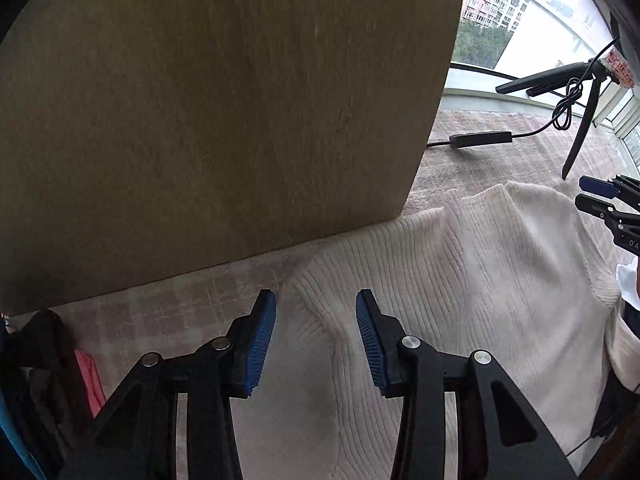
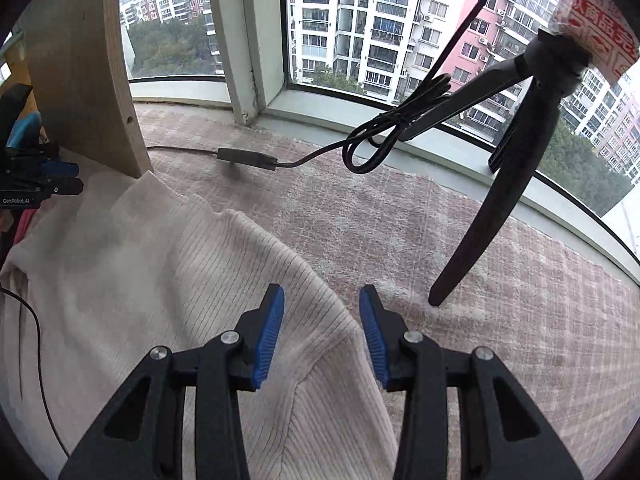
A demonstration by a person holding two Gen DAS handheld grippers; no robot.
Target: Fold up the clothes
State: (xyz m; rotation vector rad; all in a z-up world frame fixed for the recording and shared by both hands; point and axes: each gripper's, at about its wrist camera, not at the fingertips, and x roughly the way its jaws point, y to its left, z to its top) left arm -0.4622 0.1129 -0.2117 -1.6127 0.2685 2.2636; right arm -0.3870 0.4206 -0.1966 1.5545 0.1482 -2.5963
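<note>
Cream sweater [image 1: 460, 280] spread flat — both claws open above its edges.

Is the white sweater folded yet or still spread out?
Mostly spread: the white sweater lies flat on the rug, both grippers open above it.
</note>
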